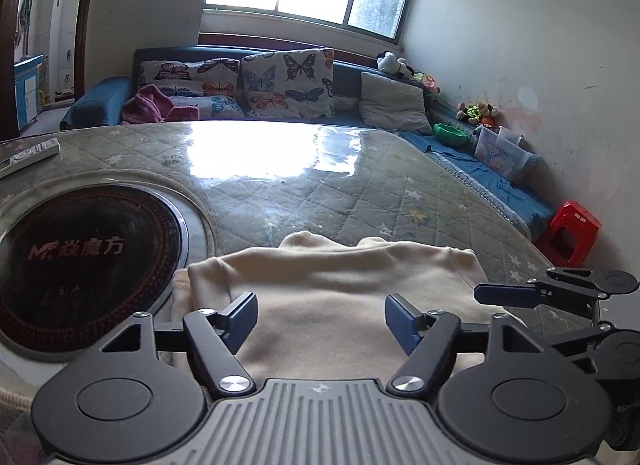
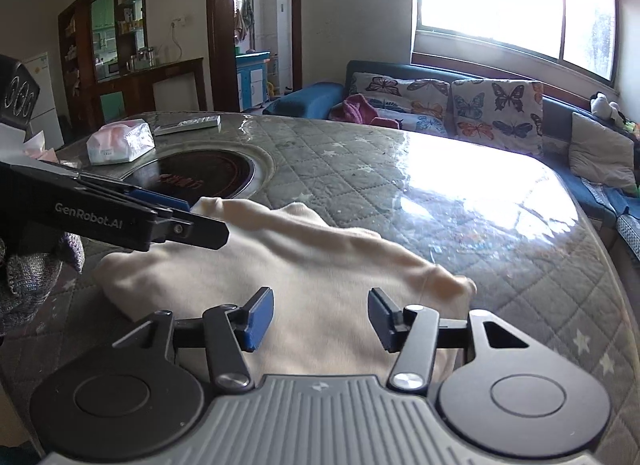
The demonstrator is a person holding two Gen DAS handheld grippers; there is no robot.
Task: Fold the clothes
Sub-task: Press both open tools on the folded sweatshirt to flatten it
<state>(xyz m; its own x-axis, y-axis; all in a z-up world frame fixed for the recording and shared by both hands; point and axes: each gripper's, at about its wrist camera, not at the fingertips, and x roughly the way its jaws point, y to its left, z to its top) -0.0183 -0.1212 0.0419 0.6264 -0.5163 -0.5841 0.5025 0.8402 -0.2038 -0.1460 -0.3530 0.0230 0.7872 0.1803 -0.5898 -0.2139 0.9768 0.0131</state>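
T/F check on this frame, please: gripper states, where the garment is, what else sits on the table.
1. Both grippers, left and right, are open with nothing clamped. True.
2. The cream garment hangs off the sofa. False: it lies folded on the quilted table.
3. A tissue pack sits beyond the round cooktop. True.
4. The remote rests on the garment. False: it lies apart, at the table's far left edge.

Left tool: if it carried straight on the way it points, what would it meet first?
Most likely the cream garment lying right under the open left tool, then the quilted table cover beyond it.
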